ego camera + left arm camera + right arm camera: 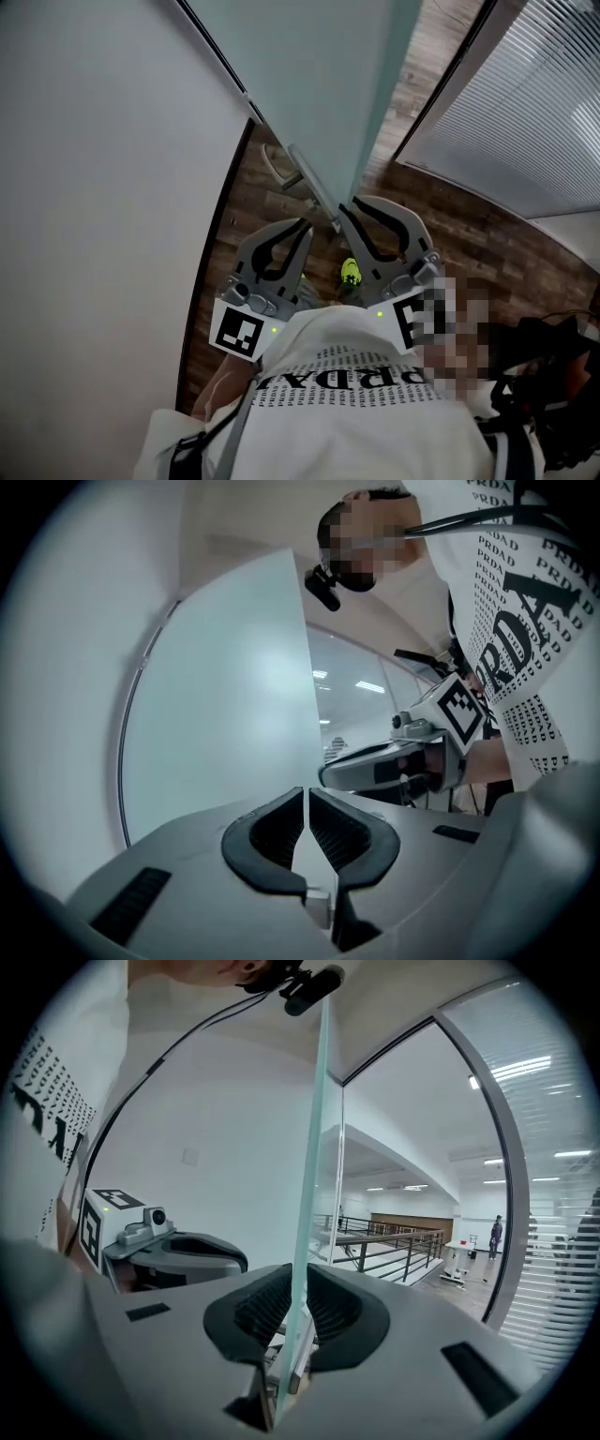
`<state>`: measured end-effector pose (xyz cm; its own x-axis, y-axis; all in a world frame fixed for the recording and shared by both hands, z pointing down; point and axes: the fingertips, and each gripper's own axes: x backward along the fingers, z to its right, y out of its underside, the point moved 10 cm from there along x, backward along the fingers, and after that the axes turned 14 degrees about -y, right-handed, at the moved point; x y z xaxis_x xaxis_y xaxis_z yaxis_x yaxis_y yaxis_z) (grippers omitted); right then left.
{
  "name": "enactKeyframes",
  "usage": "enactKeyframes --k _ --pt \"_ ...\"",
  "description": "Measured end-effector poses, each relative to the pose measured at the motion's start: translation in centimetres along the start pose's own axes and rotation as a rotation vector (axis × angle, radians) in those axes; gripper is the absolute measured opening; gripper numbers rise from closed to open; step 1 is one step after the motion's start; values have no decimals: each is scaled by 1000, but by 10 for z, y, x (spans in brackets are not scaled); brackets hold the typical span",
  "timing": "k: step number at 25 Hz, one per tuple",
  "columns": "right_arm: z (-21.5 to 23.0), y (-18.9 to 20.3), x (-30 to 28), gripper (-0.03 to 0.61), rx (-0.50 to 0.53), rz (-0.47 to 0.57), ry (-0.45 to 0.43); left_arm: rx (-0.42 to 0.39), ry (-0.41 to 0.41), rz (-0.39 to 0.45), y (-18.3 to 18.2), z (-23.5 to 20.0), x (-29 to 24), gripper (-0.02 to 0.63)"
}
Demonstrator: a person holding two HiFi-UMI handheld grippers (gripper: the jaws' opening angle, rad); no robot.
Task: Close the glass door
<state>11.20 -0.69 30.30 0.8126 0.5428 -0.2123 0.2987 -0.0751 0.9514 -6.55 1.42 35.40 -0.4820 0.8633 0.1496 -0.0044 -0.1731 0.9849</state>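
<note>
The frosted glass door [309,75] stands ajar above me, with a metal bar handle [311,186] low on its face. My right gripper [353,208] is at the door's free edge. In the right gripper view the glass edge [314,1147] runs straight down between the ribbed pads [337,1309], and the right gripper [298,1274] is shut on it. My left gripper [305,225] sits just left of the handle. In the left gripper view the left gripper [307,794] has its tips touching, right below the door's edge [302,667]; I see nothing held.
A white wall [94,187] runs close along the left. Slatted blinds behind a glazed partition [534,103] close off the right. Dark wood flooring [450,216] lies below, with a yellow-green shoe [350,272] between the grippers. Beyond the glass are railings [394,1241] and a distant person [495,1237].
</note>
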Motion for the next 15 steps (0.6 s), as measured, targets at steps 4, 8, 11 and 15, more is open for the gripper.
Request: enactKeyframes --k 4,8,11,15 --pt "15 12 18 28 -21 -3 108 31 99 -40 13 14 -22 3" --pt "19 11 24 28 -61 -1 134 47 136 -85 11 15 -18 3" --pt "24 11 23 28 10 -29 113 80 97 -70 20 17 -14 3" --pt "24 18 23 28 -59 -73 96 98 99 -96 21 14 -5 3"
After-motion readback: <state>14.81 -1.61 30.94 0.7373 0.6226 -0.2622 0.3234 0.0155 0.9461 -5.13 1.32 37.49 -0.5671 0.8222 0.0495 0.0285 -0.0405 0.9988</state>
